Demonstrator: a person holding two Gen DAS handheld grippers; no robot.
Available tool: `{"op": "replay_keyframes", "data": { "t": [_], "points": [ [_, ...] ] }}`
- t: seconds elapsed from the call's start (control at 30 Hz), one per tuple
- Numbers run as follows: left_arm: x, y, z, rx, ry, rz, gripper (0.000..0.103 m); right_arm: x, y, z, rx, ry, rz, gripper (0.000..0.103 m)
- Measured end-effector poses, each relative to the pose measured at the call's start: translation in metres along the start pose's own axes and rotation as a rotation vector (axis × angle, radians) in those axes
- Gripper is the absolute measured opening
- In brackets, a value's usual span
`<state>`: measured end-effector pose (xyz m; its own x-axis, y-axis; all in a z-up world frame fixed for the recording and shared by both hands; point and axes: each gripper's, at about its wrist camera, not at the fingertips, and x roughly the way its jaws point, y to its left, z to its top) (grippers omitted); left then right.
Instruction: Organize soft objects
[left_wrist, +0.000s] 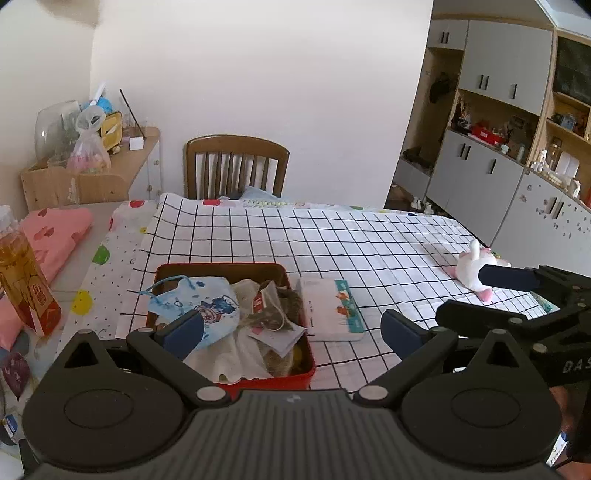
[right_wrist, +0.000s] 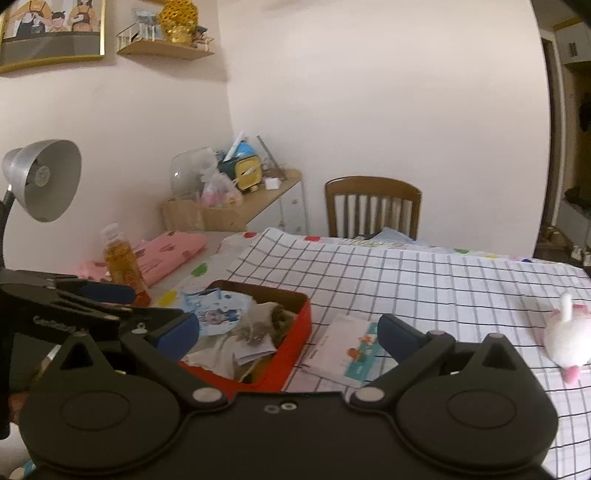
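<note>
so both grippers, left and right, hang with jaws wide and empty. plush lies apart from tin, probably next. i'd pinch its body, lift clear, then lower onto the pouch.

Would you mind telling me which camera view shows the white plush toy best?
The right wrist view: the white plush toy lies large and unblocked on the grid cloth. In the left wrist view it looks smaller, partly covered by one of the right gripper's fingers.

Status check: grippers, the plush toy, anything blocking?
Left gripper and right gripper open, empty. Plush toy loose on tablecloth, outside red tin. Tissue pack between them.
</note>
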<state>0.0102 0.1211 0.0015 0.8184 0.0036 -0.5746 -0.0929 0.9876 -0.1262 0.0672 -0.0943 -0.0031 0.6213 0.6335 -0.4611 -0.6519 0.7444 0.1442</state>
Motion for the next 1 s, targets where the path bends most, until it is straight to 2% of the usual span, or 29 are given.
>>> {"op": "replay_keyframes", "data": {
  "t": [0.23,0.47,0.77,1.0],
  "points": [
    [-0.010,-0.016,0.001,0.025,-0.029,-0.018,0.103,-0.010,-0.007,-0.002,0.008,-0.023,-0.042,0.103],
    [-0.020,-0.021,0.001,0.011,-0.052,-0.029,0.103,-0.017,-0.012,-0.004,0.037,-0.022,-0.048,0.103],
    [-0.033,-0.031,-0.002,0.044,-0.084,0.012,0.103,-0.026,-0.010,-0.004,0.034,-0.036,-0.050,0.103],
    [-0.035,-0.030,-0.003,0.040,-0.090,0.010,0.103,-0.028,-0.007,-0.004,0.027,-0.039,-0.050,0.103]
  ]
}}
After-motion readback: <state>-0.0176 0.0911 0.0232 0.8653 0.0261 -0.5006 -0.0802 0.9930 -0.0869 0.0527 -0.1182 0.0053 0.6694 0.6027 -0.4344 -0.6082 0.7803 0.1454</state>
